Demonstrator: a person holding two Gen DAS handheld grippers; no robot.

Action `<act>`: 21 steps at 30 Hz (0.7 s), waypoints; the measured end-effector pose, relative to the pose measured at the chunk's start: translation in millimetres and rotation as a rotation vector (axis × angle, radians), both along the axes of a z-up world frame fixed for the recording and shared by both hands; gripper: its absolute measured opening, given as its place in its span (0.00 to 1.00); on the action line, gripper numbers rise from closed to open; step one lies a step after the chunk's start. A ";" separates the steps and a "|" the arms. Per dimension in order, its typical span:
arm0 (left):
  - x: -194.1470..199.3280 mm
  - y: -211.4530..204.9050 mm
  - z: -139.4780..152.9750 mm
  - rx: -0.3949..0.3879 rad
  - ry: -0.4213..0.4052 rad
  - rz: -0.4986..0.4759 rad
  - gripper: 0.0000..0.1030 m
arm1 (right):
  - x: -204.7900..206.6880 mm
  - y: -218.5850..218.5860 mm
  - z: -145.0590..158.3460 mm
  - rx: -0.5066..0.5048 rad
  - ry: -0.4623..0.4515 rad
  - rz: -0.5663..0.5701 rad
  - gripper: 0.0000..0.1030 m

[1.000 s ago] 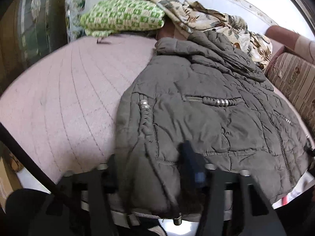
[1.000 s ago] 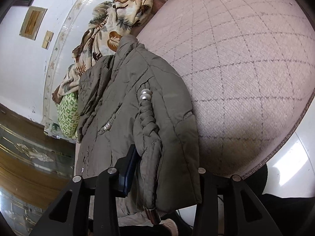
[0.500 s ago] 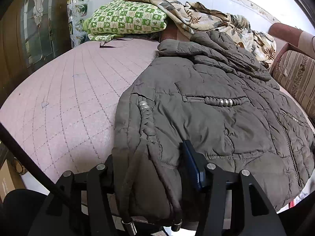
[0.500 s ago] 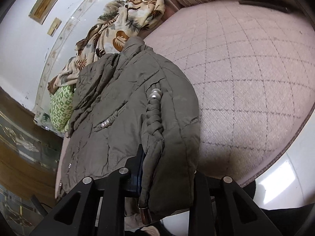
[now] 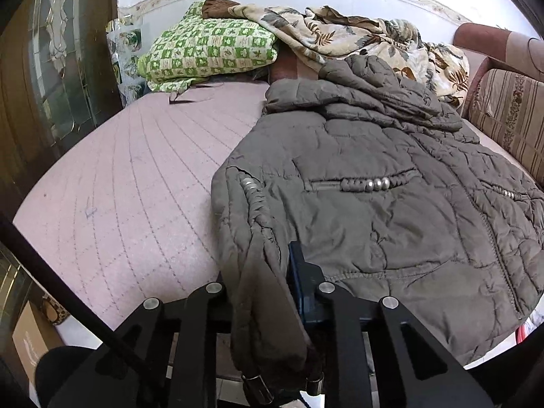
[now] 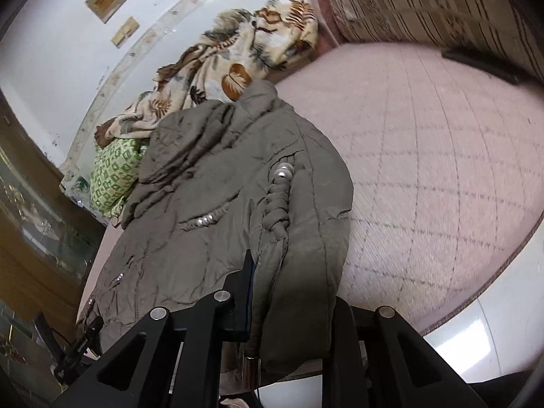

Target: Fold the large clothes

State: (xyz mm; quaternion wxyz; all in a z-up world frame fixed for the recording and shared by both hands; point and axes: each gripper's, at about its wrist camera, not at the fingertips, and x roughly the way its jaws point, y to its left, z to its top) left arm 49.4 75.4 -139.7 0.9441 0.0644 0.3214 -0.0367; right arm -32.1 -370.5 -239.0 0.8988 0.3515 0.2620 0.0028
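Note:
A grey-brown quilted jacket lies spread on the pink quilted bed, hood toward the wall. It also shows in the right wrist view. My left gripper is shut on the jacket's left hem corner, by a braided cord with metal beads. My right gripper is shut on the jacket's right hem corner, next to another braided cord. Both corners bunch between the fingers and hang over the bed's near edge.
A green checked pillow and a leaf-print blanket lie at the head of the bed. A striped sofa cushion borders the right side. A dark wooden cabinet stands left. Bare pink mattress lies right of the jacket.
Both grippers have drawn closer together on the fabric and pulled the hem corners toward the bed's near edge; the views tilted up, showing more of the wall and the far bed.

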 end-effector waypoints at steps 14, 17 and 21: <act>-0.4 -3.6 49.0 -0.010 -0.052 -0.013 0.19 | -13.9 -2.2 38.6 0.013 -0.154 0.018 0.16; 0.6 -4.5 55.4 -0.005 -0.058 -0.021 0.19 | -13.8 -3.2 43.9 0.015 -0.168 0.025 0.15; 2.3 -5.9 64.8 -0.003 -0.064 -0.030 0.19 | -13.7 -4.4 56.0 -0.001 -0.192 0.034 0.15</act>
